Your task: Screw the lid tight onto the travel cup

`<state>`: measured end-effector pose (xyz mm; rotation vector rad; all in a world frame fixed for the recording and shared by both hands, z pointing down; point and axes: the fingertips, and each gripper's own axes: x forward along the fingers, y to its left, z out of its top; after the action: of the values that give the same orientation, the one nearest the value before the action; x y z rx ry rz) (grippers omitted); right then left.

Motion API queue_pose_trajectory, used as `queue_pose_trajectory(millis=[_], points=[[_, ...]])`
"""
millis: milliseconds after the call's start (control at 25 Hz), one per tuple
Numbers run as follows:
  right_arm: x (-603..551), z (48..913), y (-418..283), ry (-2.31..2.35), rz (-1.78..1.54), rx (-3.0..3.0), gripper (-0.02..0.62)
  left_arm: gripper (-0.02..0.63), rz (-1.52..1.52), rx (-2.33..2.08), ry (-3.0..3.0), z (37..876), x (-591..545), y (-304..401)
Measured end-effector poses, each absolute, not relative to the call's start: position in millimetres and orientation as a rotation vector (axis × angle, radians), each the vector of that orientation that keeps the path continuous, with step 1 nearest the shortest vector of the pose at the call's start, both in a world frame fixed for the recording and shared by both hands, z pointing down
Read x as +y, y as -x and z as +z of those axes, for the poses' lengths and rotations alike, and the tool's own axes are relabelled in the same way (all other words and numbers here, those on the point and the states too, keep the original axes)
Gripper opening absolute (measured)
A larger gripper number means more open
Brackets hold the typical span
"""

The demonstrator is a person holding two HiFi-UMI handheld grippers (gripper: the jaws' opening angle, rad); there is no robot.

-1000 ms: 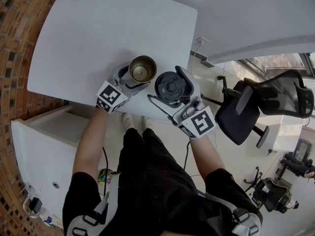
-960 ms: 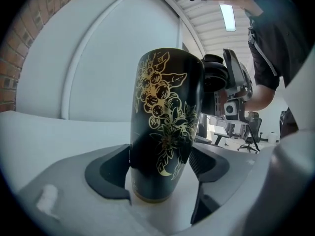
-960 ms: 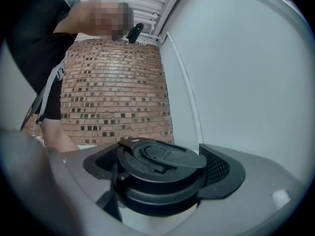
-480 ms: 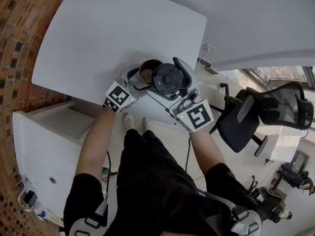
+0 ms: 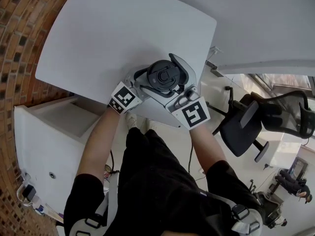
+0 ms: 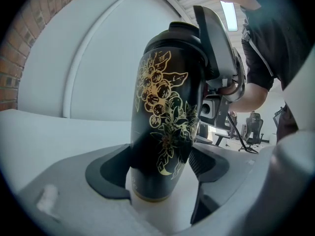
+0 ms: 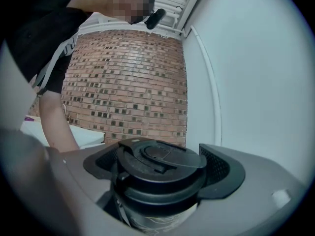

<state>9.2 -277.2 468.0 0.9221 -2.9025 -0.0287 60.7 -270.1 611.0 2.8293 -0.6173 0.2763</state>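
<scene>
The travel cup [image 6: 165, 112], a tall black tumbler printed with gold flowers and berries, stands upright near the front edge of the table, close to the person. A red brick wall [image 5: 19, 33] runs along the left of the head view. Beside it is the broad white table [image 5: 113, 38] with rounded corners, and a black office chair [image 5: 261, 117] sits on the floor well off to the right.

The left gripper [image 6: 157, 168] has its two dark pads pressed against opposite sides of the cup's lower body, and the cup's base rests on the tabletop between them. The right gripper [image 7: 160, 176] comes in level at the cup's top, its jaws clamped on either side of the round black plastic lid [image 7: 157, 156].

The lid, with a flip tab on its top face, sits squarely on the cup's mouth and covers it, so the inside is hidden. A band of gold print shows just beneath its rim. Whether the thread is fully seated cannot be told.
</scene>
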Motion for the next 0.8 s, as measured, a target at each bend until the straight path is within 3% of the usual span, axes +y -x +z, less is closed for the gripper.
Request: queue_pose_trajectory(millis=[800], points=[[-279.1, 480.9, -2.9, -0.848, -0.002, -2.91, 0.489, 0.373, 0.273, -0.614, -2.825, 610.0, -269.7, -60.8]])
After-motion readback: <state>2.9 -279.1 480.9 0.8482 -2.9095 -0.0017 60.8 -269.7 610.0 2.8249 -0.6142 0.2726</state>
